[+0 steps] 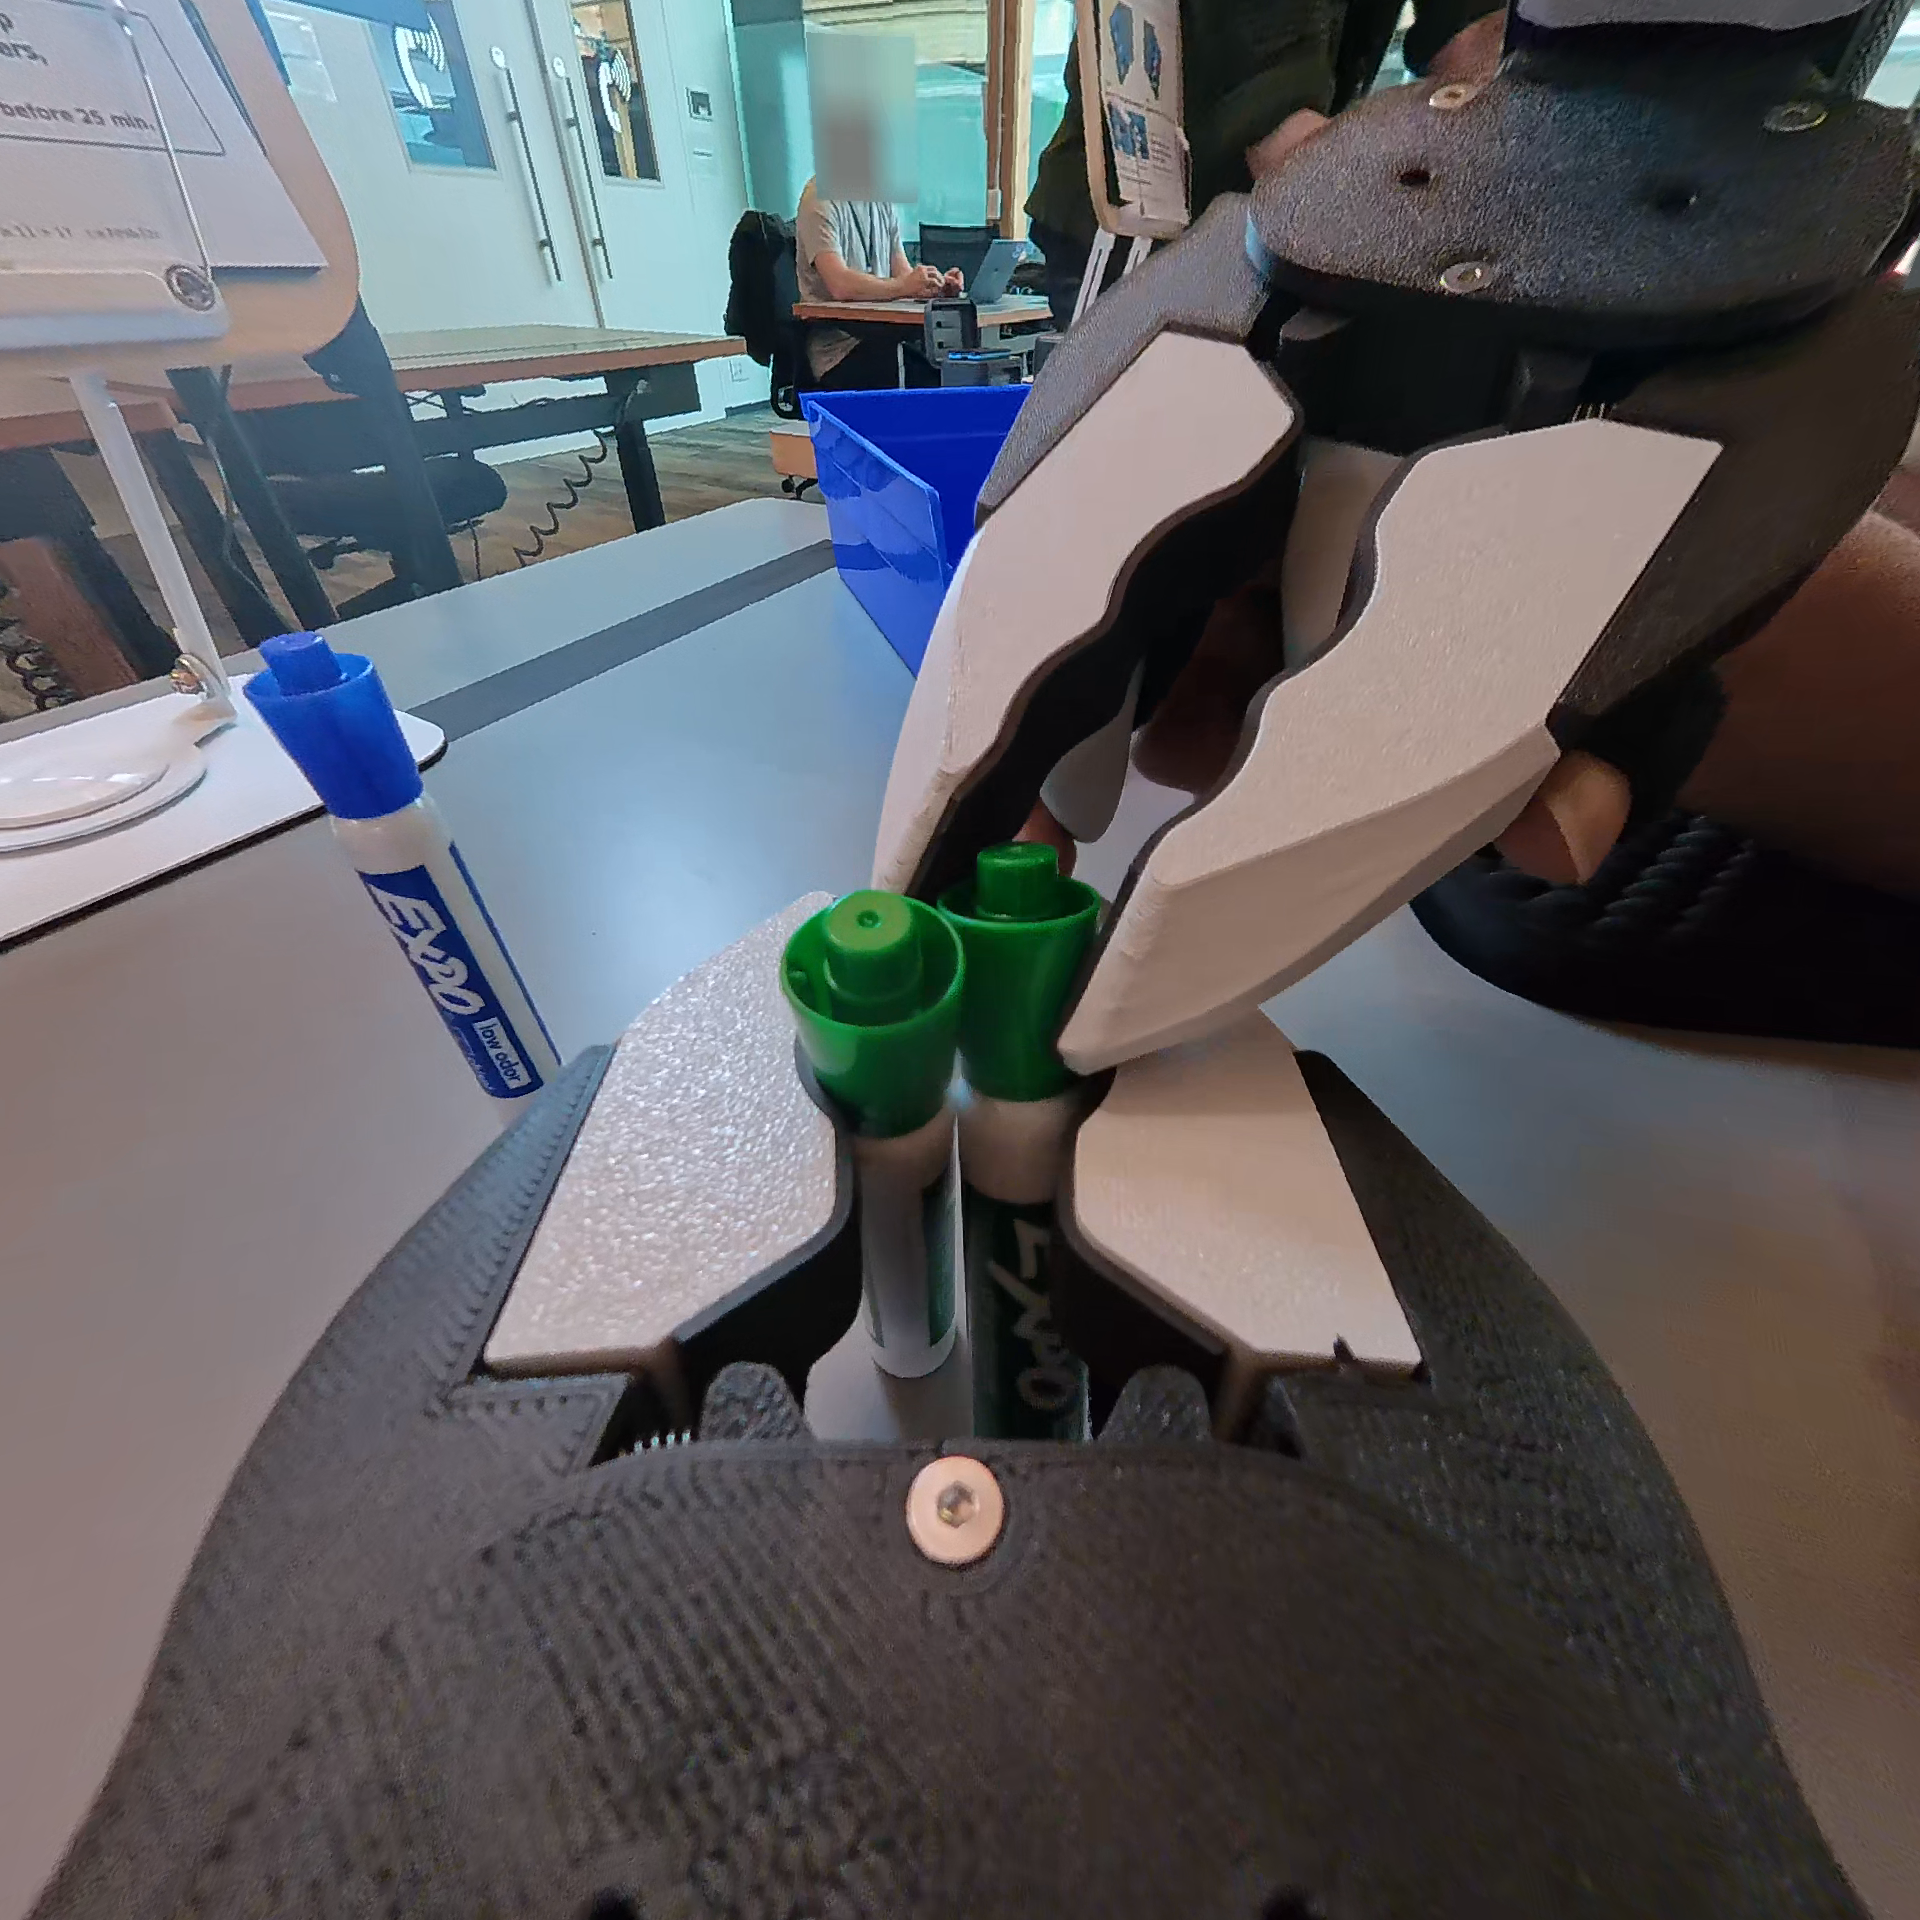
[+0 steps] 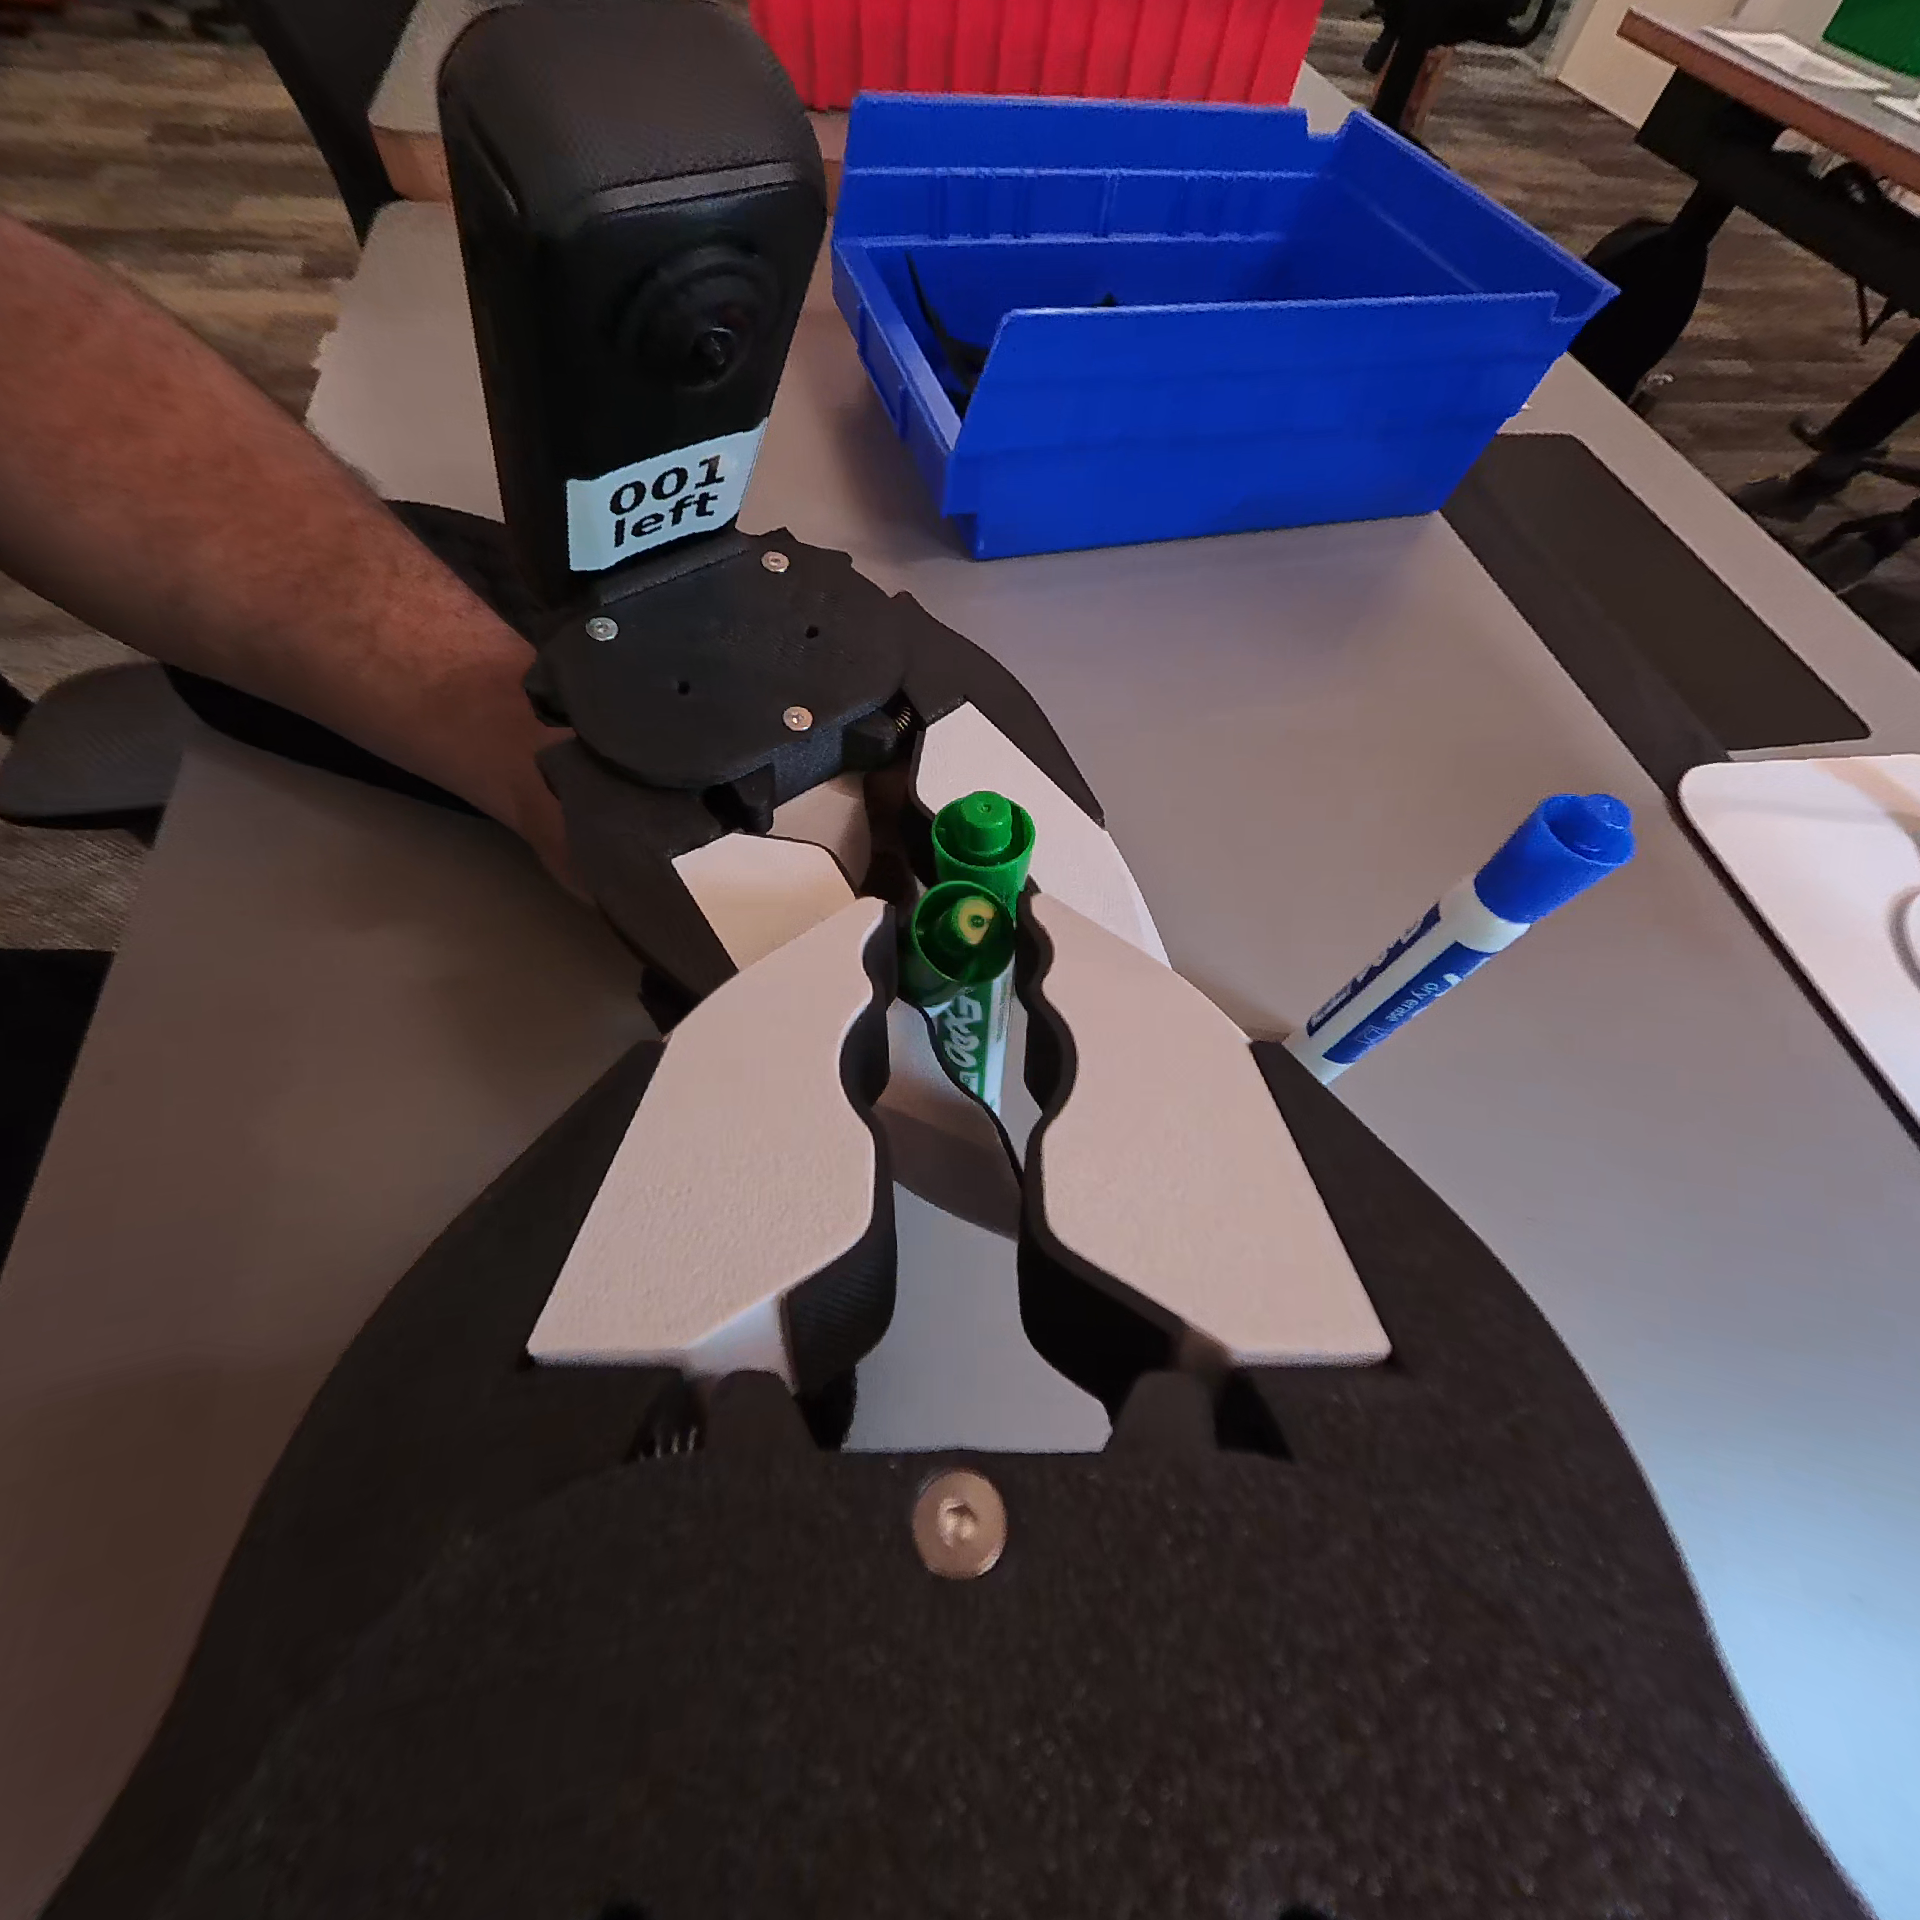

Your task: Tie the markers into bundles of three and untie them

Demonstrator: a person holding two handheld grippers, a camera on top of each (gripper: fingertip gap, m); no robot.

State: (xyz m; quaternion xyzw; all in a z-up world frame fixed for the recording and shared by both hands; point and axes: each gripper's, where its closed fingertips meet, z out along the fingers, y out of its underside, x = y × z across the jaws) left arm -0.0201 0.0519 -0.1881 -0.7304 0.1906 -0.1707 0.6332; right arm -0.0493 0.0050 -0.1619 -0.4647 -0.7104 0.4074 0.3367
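Clamping green markers (image 1: 914, 1039), barrels hidden, left claw (image 1: 951, 1101)

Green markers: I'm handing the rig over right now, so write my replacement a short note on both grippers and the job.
Left gripper: shut on the two green markers, upright on the table.
Right gripper: around the same pair, grip unclear.
Blue marker: lying loose on the table.
Blue bin: dark ties inside.
Done: two gathered.
Left: add a third, tie, then untie.

Left gripper (image 1: 951, 1049) and right gripper (image 2: 956, 945) meet tip to tip, jaws closed on what they hold
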